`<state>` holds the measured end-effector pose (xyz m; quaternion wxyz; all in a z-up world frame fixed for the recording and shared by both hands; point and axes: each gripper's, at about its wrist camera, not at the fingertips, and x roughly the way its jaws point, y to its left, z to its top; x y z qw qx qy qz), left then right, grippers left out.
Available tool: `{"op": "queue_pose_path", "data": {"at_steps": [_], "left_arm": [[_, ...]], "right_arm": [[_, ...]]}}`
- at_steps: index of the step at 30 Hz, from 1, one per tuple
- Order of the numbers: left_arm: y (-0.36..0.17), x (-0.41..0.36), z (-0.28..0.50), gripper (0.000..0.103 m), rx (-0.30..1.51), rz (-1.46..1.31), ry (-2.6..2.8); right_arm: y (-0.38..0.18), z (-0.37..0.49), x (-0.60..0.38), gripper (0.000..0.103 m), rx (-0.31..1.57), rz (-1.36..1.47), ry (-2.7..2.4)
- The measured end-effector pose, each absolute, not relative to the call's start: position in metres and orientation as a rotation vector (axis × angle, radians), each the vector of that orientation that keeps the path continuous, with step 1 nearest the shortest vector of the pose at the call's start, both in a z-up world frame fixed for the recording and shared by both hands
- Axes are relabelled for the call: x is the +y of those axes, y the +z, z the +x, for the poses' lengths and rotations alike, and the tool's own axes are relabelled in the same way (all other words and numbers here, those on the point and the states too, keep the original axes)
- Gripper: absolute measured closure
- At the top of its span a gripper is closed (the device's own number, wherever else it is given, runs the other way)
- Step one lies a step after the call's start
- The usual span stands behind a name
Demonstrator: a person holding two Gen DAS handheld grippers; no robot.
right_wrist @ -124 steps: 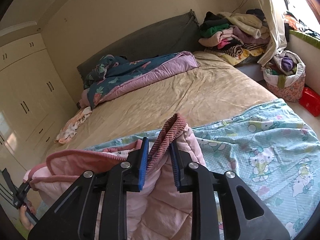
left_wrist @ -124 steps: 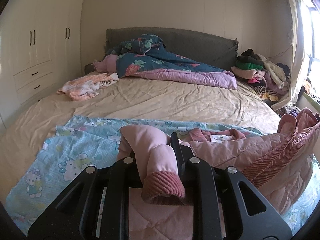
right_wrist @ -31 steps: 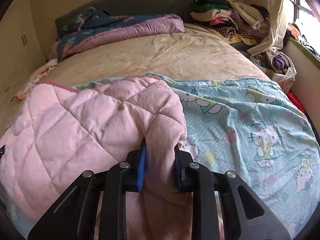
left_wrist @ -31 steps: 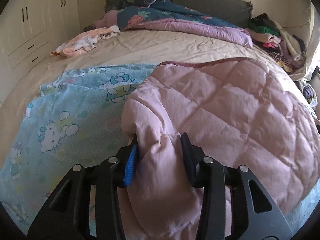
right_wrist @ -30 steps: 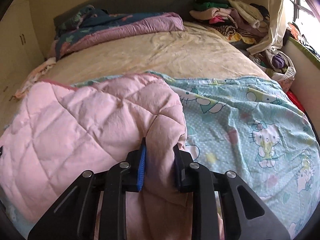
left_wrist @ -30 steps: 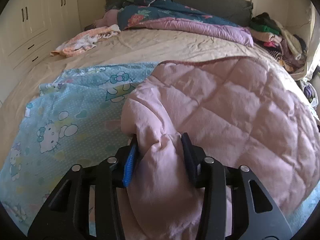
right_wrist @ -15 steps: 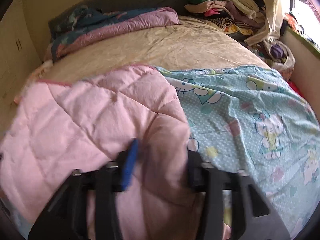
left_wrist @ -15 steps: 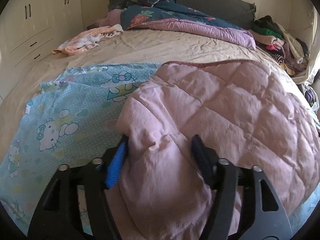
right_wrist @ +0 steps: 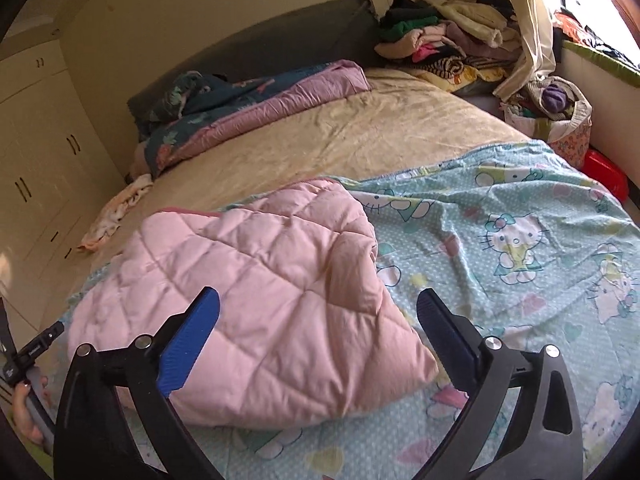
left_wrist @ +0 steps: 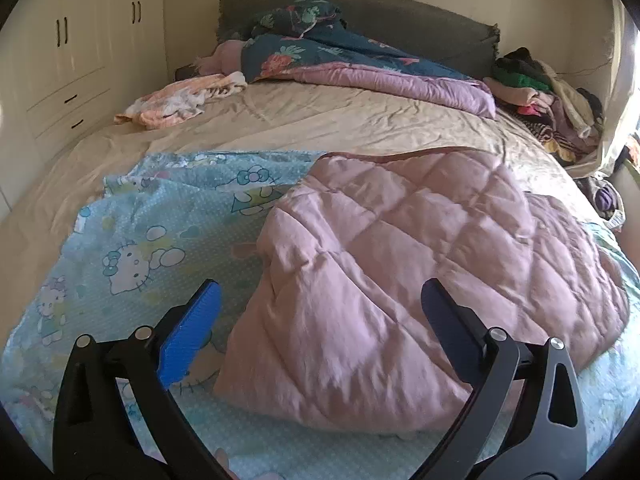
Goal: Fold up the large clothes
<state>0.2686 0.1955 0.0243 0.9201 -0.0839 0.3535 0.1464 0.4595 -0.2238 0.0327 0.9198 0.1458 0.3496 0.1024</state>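
Observation:
A pink quilted jacket [left_wrist: 420,240] lies folded on a light blue cartoon-print sheet [left_wrist: 152,220] at the near end of the bed. It also shows in the right wrist view [right_wrist: 260,292] on the same sheet [right_wrist: 520,240]. My left gripper [left_wrist: 320,304] is open and empty, its jaws wide apart just above the jacket's near left corner. My right gripper [right_wrist: 318,312] is open and empty above the jacket's near right corner. The hand holding the left gripper [right_wrist: 28,364] shows at the right wrist view's left edge.
A beige bed sheet [left_wrist: 320,120] lies beyond. A blue floral and purple duvet [left_wrist: 360,60] is bunched at the grey headboard. A pink and white garment [left_wrist: 180,100] lies far left. A clothes pile [right_wrist: 448,40] and basket [right_wrist: 556,112] are far right. Wardrobes [left_wrist: 60,40] line the left wall.
Both grippers have opened wide, let go of the pink jacket and pulled back a little. The jacket now rests folded on the blue sheet.

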Motion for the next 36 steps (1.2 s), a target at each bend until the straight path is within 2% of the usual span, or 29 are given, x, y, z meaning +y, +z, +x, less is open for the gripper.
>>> {"op": "queue_pose_path", "data": {"at_steps": [8, 21, 31, 36], "left_arm": [[0.041, 0.183, 0.240, 0.010, 0.700, -0.163, 0.298], [0.042, 0.163, 0.209, 0.010, 0.712, -0.143, 0.300], [0.022, 0.159, 0.200, 0.010, 0.754, -0.171, 0.300], [0.000, 0.166, 0.203, 0.010, 0.810, -0.310, 0.260]], "right_arm": [[0.049, 0.422, -0.217, 0.004, 0.688, 0.257, 0.227], [0.046, 0.384, -0.201, 0.004, 0.704, 0.241, 0.240], [0.024, 0.375, -0.197, 0.004, 0.760, 0.238, 0.176], [0.004, 0.383, -0.201, 0.004, 0.825, 0.291, 0.139]]}}
